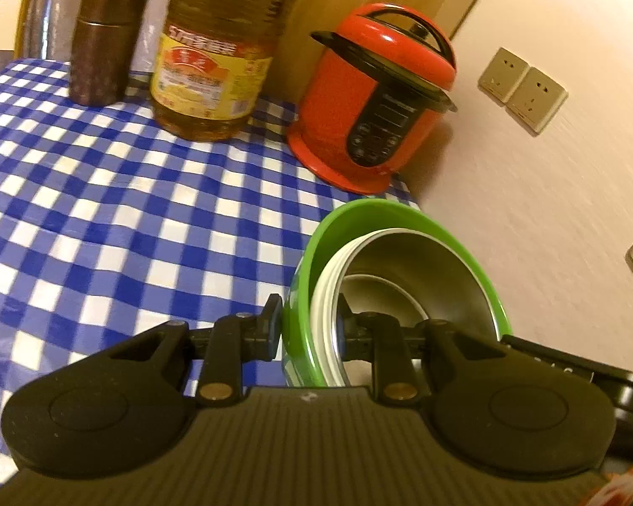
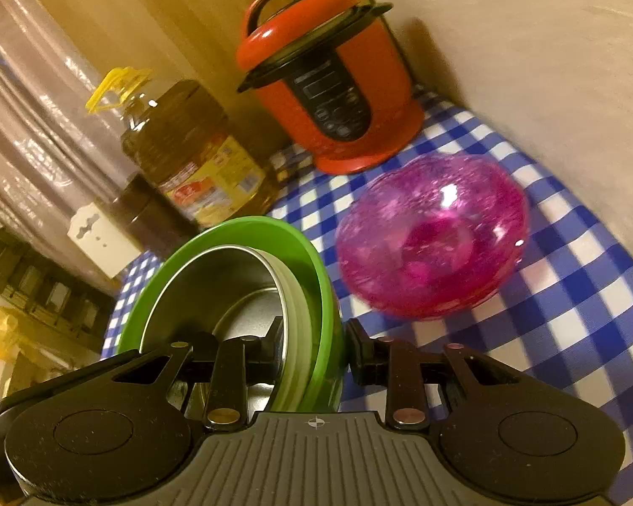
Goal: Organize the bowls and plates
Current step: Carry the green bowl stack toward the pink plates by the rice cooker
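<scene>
A green bowl (image 1: 401, 219) holds a white-rimmed steel bowl (image 1: 413, 270) nested inside it. Both are tilted on edge above the blue checked tablecloth (image 1: 105, 219). My left gripper (image 1: 308, 329) is shut on the near rim of the nested bowls, one finger outside the green wall, one inside the steel bowl. In the right wrist view my right gripper (image 2: 314, 345) is shut on the same stack's rim (image 2: 316, 295) from the other side. A pink glass bowl (image 2: 434, 236) sits on the cloth to the right of the stack.
A red electric pressure cooker (image 1: 375, 101) stands at the table's back corner by the wall. A large oil bottle (image 1: 215, 55) and a brown canister (image 1: 105, 42) stand at the back. Wall sockets (image 1: 523, 88) are on the right wall.
</scene>
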{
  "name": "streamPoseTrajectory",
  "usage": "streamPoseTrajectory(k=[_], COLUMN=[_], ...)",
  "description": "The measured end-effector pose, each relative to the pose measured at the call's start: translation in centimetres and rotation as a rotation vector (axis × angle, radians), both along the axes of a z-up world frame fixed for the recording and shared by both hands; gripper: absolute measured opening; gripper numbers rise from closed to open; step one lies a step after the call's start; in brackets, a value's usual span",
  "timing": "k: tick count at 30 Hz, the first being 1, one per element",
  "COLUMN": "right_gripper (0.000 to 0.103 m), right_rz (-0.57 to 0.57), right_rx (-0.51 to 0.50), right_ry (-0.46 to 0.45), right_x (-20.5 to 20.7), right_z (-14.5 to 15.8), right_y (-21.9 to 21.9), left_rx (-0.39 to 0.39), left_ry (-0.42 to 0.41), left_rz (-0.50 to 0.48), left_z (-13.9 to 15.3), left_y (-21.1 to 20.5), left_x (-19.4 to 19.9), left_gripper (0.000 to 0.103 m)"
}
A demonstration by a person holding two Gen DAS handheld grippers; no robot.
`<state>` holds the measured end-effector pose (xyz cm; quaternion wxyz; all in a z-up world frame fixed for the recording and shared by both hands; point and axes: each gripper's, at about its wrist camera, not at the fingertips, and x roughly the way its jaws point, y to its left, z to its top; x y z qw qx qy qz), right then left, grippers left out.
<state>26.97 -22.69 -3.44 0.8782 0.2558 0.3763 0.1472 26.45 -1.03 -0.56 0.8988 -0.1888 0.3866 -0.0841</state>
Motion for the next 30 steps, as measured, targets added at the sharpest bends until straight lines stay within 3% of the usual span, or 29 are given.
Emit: streamPoseTrajectory(k=[30], right_gripper=[0.03], right_rz=[-0.159], right_rx=[-0.029], right_ry=[0.024], right_x=[4.3], right_z=[-0.8], right_y=[-6.4], left_rx=[-0.021], left_ry=[-0.003], left_rz=[-0.151], left_z=[-1.9], left_y=[-7.2], left_x=[7.3], left_gripper=[0.021])
